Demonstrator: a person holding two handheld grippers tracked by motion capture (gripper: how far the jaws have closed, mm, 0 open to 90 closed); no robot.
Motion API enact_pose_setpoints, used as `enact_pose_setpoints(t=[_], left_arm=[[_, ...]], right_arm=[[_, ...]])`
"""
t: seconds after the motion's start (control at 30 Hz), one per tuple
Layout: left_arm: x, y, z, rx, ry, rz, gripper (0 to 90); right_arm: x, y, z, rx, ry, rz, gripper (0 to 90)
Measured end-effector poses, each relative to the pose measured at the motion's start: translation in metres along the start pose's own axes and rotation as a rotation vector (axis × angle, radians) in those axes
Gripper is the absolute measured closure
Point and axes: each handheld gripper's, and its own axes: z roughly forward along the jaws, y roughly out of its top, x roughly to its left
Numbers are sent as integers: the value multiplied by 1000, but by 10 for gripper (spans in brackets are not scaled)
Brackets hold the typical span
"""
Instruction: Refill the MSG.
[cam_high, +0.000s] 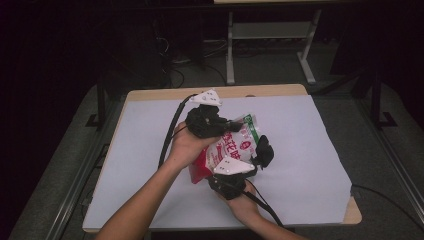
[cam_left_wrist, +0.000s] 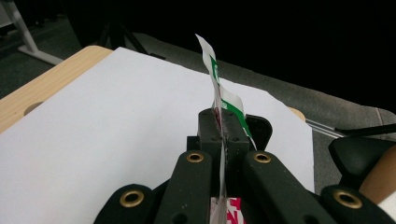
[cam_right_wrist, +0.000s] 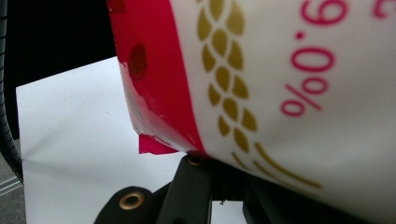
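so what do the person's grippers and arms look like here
Both the left gripper and right gripper are matte black, each topped by a grey three-cornered plate dotted with small marks. Brass-ringed rivets stud the jaw links. A black cable trails from each. The forearms are bare, no sleeves.

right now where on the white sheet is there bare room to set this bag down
The white sheet lies bare to the left of the left gripper and to the right of the bag, out to the table edge. The far strip is bare too. The middle is crowded, around both hands and the right gripper.

The bag (cam_right_wrist: 289, 93) hides the right tool's (cam_right_wrist: 219, 182) jaw tips.
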Motion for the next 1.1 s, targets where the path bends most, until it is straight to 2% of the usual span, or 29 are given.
enact_pose_setpoints(t=[0.37,1.1], left_arm=[[0,1,2,-3,13,-23,900],[0,2,1,-4,19,-30,900]], right_arm=[[0,1,1,-2,-1,2,899],[1,2,0,-10,5,-6,899]])
